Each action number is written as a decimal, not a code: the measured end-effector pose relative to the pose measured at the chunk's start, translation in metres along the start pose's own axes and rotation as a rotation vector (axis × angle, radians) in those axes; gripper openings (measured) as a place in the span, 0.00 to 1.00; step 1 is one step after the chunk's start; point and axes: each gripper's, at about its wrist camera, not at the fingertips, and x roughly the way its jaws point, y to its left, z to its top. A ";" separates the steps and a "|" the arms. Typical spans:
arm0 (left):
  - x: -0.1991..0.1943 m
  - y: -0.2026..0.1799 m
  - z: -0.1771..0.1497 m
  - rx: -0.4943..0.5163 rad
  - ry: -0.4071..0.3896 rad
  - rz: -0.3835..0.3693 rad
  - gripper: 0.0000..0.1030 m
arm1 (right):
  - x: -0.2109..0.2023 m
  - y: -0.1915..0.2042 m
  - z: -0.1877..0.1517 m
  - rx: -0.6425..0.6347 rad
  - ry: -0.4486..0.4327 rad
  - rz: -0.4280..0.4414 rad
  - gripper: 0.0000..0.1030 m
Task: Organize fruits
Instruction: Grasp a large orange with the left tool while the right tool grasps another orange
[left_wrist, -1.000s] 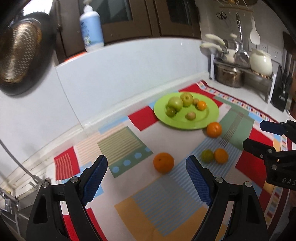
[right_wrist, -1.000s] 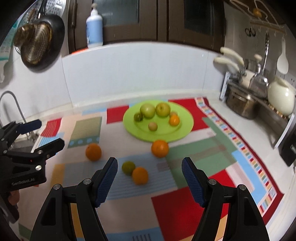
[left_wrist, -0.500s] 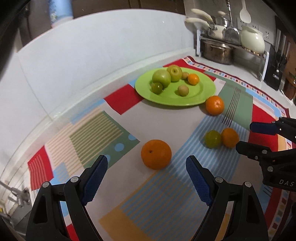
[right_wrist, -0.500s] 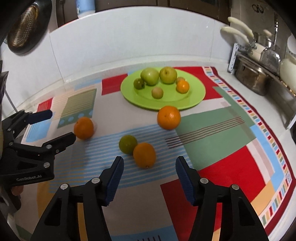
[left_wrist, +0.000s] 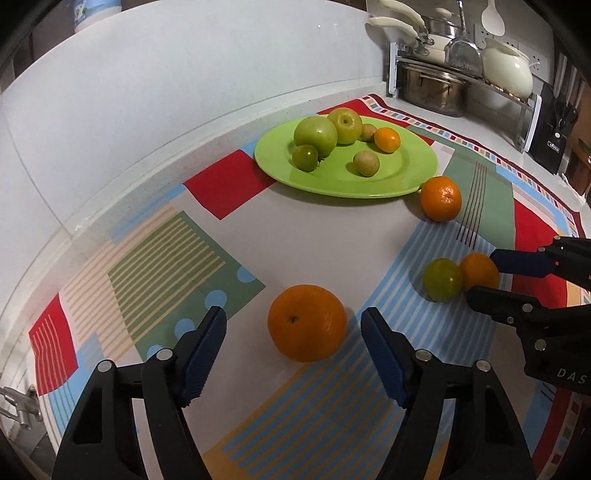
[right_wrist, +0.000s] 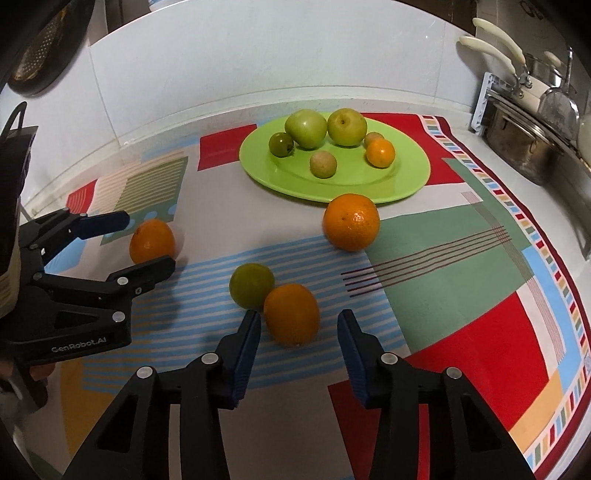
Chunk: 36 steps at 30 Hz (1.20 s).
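Left wrist view: my left gripper (left_wrist: 293, 341) sits low over the patchwork cloth (left_wrist: 332, 424) with its jaws wide apart, holding nothing. A large orange (left_wrist: 307, 322) rests on the cloth just ahead, lined up with the gap between the blue pads (left_wrist: 382, 360) and touching neither that I can see.

From the right wrist view, my right gripper (right_wrist: 299, 341) also has its jaws apart and empty. A smaller orange (right_wrist: 291, 314) lies just ahead of the fingertips, in line with the gap, and I cannot tell whether either pad touches it. A green citrus fruit (right_wrist: 252, 285) lies against its far-left side, touching it. In the left wrist view the same pair shows at right, the smaller orange partly hidden behind the right gripper's fingers (left_wrist: 517, 263).

Further out, a mandarin (right_wrist: 351, 222) lies on the cloth just beside the near rim of the green plate (right_wrist: 291, 184); I cannot confirm contact with the rim.

On the plate I count six pieces: a small dark green fruit (right_wrist: 281, 144), two large green apples (right_wrist: 306, 124) side by side at the back, a pale brownish fruit (right_wrist: 323, 164) near the middle, a small orange (right_wrist: 380, 153), and another pale fruit (right_wrist: 373, 138) partly hidden behind it.

Beyond the cloth at far right stands a metal pot (right_wrist: 521, 147) on a rack.
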 end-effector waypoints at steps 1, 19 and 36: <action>0.000 0.001 0.000 -0.002 0.000 -0.002 0.68 | 0.001 0.000 0.001 0.001 -0.001 0.002 0.41; -0.005 -0.007 -0.003 -0.024 0.003 -0.028 0.41 | -0.005 0.000 -0.003 0.014 -0.022 0.013 0.32; -0.070 -0.030 0.001 -0.098 -0.081 0.001 0.41 | -0.060 -0.012 -0.003 -0.006 -0.146 0.054 0.32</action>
